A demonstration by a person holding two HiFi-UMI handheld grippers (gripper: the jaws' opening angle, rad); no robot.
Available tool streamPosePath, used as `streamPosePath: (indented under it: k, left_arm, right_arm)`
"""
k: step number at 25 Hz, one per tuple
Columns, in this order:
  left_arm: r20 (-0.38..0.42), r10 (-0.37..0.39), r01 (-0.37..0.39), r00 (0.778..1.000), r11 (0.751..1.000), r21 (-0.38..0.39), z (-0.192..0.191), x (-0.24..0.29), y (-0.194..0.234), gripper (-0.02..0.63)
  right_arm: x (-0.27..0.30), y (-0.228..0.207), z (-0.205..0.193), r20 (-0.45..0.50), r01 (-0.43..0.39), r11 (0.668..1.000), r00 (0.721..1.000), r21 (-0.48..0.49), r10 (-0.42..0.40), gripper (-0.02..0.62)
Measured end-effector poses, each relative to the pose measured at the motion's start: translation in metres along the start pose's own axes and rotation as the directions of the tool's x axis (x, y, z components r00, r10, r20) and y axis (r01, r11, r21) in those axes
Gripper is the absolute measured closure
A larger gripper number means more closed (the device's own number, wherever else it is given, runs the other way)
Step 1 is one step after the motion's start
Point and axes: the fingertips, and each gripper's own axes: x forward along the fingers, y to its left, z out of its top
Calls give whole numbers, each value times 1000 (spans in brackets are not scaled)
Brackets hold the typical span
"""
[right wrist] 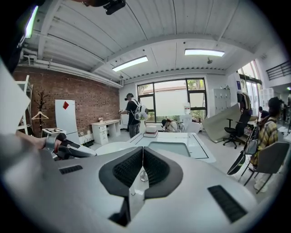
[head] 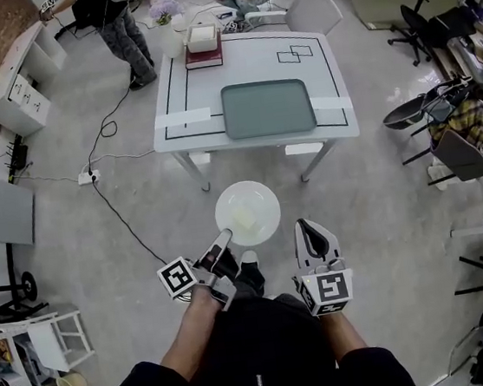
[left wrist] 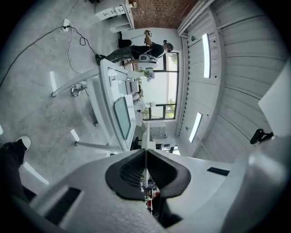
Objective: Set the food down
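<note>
Food, a pale block, sat on the white plate we carried. The left gripper pinched the plate's near rim. The right gripper hung just beside the plate, apart from it, with its jaws pressed together. Ahead, a green tray lay by the near edge of the table. Open floor lay between the plate and the table.

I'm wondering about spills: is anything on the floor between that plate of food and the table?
Nothing visible. Bare floor lies between the plate held by the left gripper and the table; its tray is empty.
</note>
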Motion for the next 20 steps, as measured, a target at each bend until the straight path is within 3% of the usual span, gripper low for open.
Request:
streamPosePath:
  k: [6,20]
  left_arm:
    - [-18,-5,5,1000,1000,2,39,22,0,591]
    - [-36,-5,5,999,1000,-10,57,67,3,591]
  right_arm:
    - [30,-4,12,-7,40,999,999,3,-40,586]
    - [65,-37,21,-10,63,998,998,-4,-63,585]
